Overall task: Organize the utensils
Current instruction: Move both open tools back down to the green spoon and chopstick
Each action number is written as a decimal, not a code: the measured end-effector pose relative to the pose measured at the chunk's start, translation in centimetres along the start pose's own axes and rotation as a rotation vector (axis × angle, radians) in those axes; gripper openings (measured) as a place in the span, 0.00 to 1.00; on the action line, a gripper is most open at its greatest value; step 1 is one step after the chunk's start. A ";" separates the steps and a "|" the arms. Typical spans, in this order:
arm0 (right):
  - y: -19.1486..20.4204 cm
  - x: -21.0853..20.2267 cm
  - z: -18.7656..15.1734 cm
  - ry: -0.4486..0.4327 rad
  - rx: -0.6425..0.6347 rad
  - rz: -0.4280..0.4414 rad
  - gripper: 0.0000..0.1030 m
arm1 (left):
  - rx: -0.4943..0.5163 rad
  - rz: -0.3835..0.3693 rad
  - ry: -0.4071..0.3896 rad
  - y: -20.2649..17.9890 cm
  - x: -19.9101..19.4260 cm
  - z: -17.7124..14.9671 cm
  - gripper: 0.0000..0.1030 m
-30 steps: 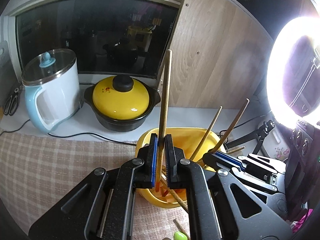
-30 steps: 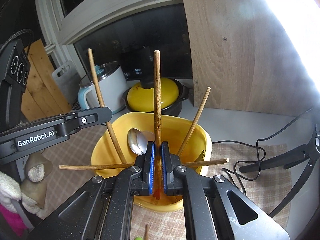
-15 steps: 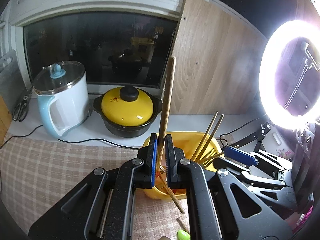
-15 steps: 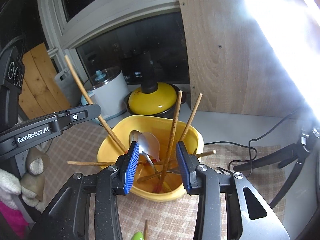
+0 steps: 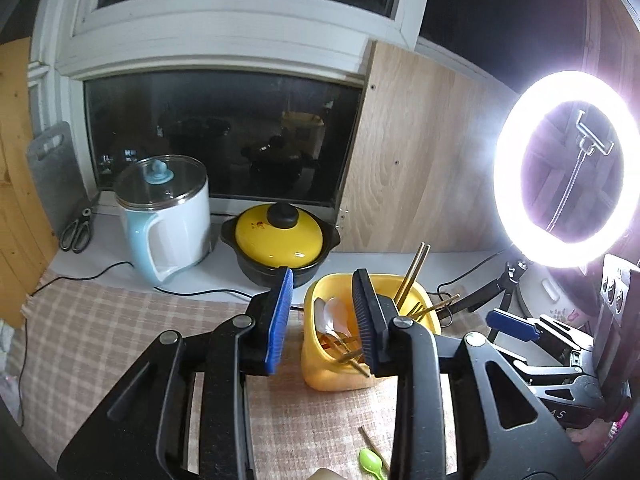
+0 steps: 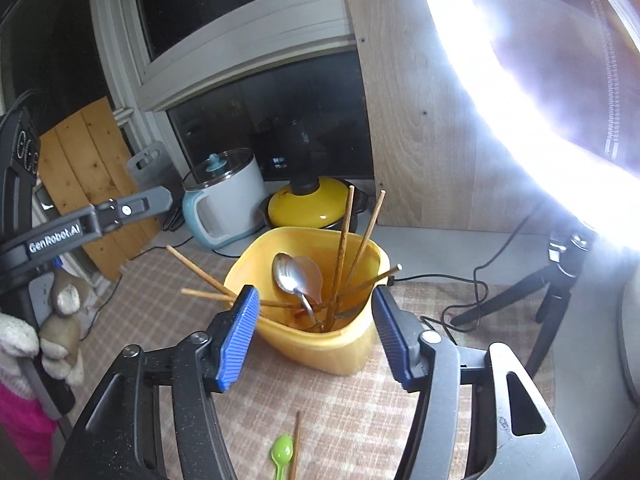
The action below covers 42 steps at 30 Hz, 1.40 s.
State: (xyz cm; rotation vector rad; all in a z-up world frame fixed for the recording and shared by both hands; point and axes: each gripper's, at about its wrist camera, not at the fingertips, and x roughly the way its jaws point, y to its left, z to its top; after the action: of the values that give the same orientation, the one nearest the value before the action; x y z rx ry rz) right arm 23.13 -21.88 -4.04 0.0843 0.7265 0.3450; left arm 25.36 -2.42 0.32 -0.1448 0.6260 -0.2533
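A yellow plastic container [image 5: 340,378] stands on the checked cloth and holds several wooden chopsticks [image 5: 414,270] and two spoons [image 5: 326,316]. My left gripper [image 5: 322,320] hovers above and in front of the container, its jaws opening with nothing between them. My right gripper [image 6: 316,338] hangs over the near rim of the same container [image 6: 332,354], jaws opening wide and empty. The chopsticks [image 6: 344,248] lean out of the container, beside a metal spoon [image 6: 286,276]. A green plastic spoon [image 6: 282,450] and one loose chopstick [image 6: 295,444] lie on the cloth close to me.
A white and blue electric kettle [image 5: 168,216] and a black pot with a yellow lid [image 5: 280,236] stand behind the container on the sill. A lit ring light [image 5: 560,168] on a small tripod [image 6: 552,280] is at the right. Scissors [image 5: 76,232] lie far left.
Both grippers were shut on upright chopsticks. Both have let go, and the chopsticks now rest in the yellow container. Both grippers have drawn back and upward.
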 end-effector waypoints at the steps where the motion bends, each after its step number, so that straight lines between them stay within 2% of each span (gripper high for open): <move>1: 0.0 -0.4 -0.2 -0.005 0.002 -0.005 0.66 | 0.001 0.002 -0.004 0.0 -0.4 -0.1 0.29; 2: 0.0 -0.7 -0.4 -0.009 0.004 -0.010 0.69 | 0.003 0.007 -0.009 -0.1 -0.9 -0.2 0.29; 7: -0.1 -1.9 -1.4 -0.006 -0.003 -0.026 0.70 | 0.009 0.015 -0.020 -0.6 -2.8 -1.1 0.30; 9: -0.2 -2.3 -2.0 0.001 -0.009 -0.037 0.76 | 0.011 0.021 -0.021 -0.8 -3.5 -1.7 0.37; 12: -0.2 -2.7 -2.8 0.014 -0.017 -0.045 0.78 | 0.012 0.028 -0.012 -0.9 -4.2 -3.0 0.38; 18: -0.6 -2.8 -5.2 0.093 -0.025 -0.040 0.78 | 0.007 0.033 0.088 -1.4 -3.8 -6.8 0.38; 27: -1.8 -2.7 -9.0 0.189 -0.012 -0.004 0.78 | -0.089 0.049 0.216 -1.0 -3.6 -13.5 0.38; 34: -0.6 -0.4 -11.5 0.318 -0.072 0.026 0.78 | -0.174 0.077 0.304 -0.2 -4.5 -19.1 0.38; 42: 0.1 4.6 -14.8 0.545 -0.011 0.100 0.77 | -0.260 0.085 0.344 0.7 -5.8 -23.1 0.38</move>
State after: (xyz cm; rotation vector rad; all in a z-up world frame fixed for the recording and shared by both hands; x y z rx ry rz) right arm 16.48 -20.89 -18.00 0.0144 1.2622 0.4747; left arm 7.23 -1.46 -15.14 -0.3283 1.0045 -0.1133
